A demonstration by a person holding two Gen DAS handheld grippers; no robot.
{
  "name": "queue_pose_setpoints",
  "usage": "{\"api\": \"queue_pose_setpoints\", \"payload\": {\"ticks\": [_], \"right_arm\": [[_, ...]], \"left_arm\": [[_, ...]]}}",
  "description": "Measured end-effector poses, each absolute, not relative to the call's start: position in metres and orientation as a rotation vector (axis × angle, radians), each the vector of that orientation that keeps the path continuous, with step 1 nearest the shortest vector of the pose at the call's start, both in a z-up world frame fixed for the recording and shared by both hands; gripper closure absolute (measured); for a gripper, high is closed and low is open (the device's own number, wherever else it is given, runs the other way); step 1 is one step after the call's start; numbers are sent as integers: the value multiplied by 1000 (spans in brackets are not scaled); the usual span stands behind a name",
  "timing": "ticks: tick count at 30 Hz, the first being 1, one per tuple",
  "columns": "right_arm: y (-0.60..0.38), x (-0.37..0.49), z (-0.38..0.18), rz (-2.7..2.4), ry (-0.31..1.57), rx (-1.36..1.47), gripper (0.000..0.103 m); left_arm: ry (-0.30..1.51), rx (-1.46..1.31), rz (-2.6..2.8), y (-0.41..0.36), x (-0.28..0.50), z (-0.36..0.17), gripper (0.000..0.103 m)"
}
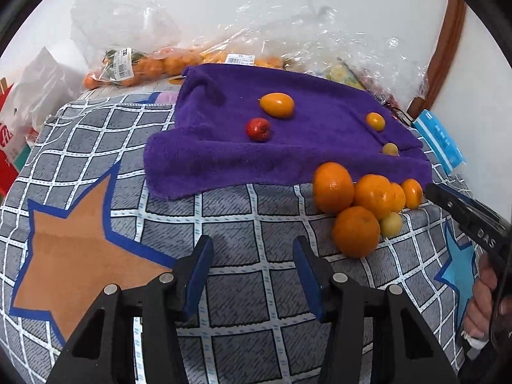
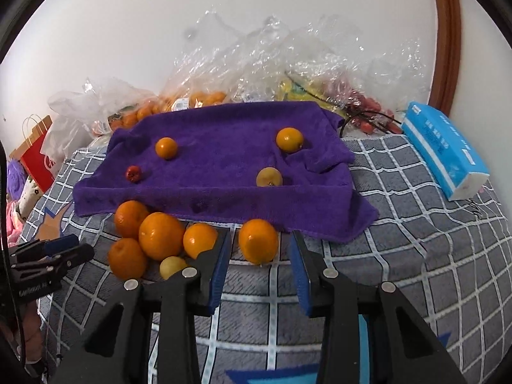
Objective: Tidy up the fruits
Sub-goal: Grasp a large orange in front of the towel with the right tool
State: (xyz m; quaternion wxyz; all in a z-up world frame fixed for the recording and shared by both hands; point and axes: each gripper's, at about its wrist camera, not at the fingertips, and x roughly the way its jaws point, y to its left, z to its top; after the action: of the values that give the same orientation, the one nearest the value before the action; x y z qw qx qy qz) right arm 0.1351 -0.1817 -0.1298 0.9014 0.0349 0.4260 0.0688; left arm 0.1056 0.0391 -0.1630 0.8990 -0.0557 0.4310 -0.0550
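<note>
A purple towel (image 2: 224,166) lies on the checked cloth. On it sit two small orange fruits (image 2: 166,148) (image 2: 289,140), a small red fruit (image 2: 133,173) and a yellowish fruit (image 2: 269,177). In front of the towel lies a cluster of oranges (image 2: 160,235) with a small yellow fruit (image 2: 172,266). One orange (image 2: 258,240) lies apart, just ahead of my open right gripper (image 2: 258,249), between its fingers. My left gripper (image 1: 252,249) is open and empty over bare cloth, left of the cluster (image 1: 355,230). The towel (image 1: 256,147) fills the middle of the left wrist view.
Clear plastic bags with more oranges (image 1: 150,64) and other fruit (image 2: 364,105) lie behind the towel against the wall. A blue tissue pack (image 2: 444,153) lies at the right. A red paper bag (image 2: 36,156) stands at the far left.
</note>
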Motion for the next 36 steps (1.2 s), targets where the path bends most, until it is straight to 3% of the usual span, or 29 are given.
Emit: {"api": "queue_pose_setpoints", "payload": {"ticks": [17,18,36], "right_arm": [[-172,161,-162,158,975,37,67],[-172,159,-161,170,962,39,72],[-186,122,-133,214,829,76,71]], "left_arm": [[858,-170,-190,43,101,-166,51],[857,-169,-195,41,100,-166,51],[822,-106,-265,0,85,-142,51]]}}
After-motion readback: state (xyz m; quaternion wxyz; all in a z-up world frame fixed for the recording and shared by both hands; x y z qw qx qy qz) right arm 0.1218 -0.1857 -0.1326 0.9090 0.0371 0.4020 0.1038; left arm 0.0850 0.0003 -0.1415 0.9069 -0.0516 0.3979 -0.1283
